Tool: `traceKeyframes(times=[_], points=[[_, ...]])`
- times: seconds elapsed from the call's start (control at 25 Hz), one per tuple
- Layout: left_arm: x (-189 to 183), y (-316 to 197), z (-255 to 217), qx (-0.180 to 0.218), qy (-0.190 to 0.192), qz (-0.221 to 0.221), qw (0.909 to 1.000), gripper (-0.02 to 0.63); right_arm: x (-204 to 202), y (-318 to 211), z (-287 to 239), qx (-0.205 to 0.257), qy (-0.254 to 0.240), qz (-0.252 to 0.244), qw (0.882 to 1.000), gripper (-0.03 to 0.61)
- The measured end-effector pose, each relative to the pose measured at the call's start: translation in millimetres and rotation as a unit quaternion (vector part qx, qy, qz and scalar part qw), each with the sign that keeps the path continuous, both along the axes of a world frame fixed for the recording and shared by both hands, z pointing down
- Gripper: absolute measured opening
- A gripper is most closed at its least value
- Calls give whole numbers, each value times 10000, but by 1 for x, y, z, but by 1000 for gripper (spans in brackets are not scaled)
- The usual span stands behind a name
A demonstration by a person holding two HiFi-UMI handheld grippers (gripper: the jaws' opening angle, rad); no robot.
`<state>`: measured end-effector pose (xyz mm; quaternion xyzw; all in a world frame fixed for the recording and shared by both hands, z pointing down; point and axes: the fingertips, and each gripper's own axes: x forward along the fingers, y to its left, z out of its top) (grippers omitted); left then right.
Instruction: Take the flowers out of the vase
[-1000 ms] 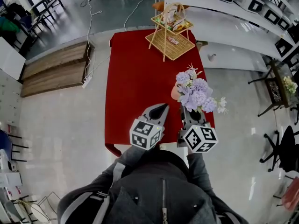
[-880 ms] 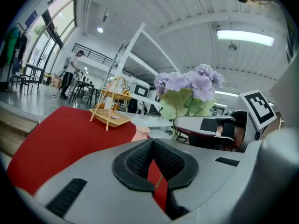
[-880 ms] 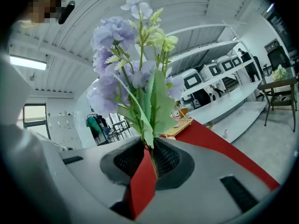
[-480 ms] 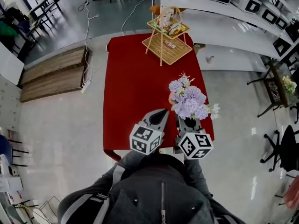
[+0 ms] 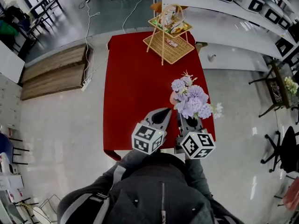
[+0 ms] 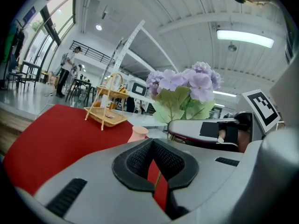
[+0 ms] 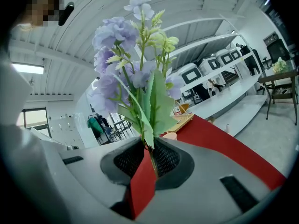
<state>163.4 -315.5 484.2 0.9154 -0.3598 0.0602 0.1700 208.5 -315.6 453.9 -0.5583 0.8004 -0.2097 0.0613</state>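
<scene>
We list one bunch of lilac flowers (image 7: 135, 69), its stems pinched between the closed jaws of the right gripper (image 7: 150, 149), blooms raised over the near right part of the red table (image 5: 135, 78). One small peach vase (image 6: 138, 133) stands upright on the table just beyond, left of the bunch in the left gripper view. The left gripper (image 6: 152, 143), jaws tip to tip and holding nothing, sits alongside. One two-tier wicker stand (image 5: 169, 40) is at the far end.

What we wear and carry
We wear a dark grey zipped jacket (image 5: 161, 192) with paler shoulder straps (image 5: 117, 172); the left gripper (image 5: 164, 112) and the right gripper (image 5: 188, 121) have grey shells, black ribbed pads (image 6: 138, 161) and cubes (image 5: 148, 137) of black-and-white square markers.
</scene>
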Motion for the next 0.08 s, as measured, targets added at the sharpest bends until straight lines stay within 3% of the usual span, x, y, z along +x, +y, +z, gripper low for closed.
traceKeyframes(times=[0.08], points=[[1, -1, 1, 5, 1, 14, 10000, 9, 2, -2, 1, -11, -62, 22, 10000, 58]])
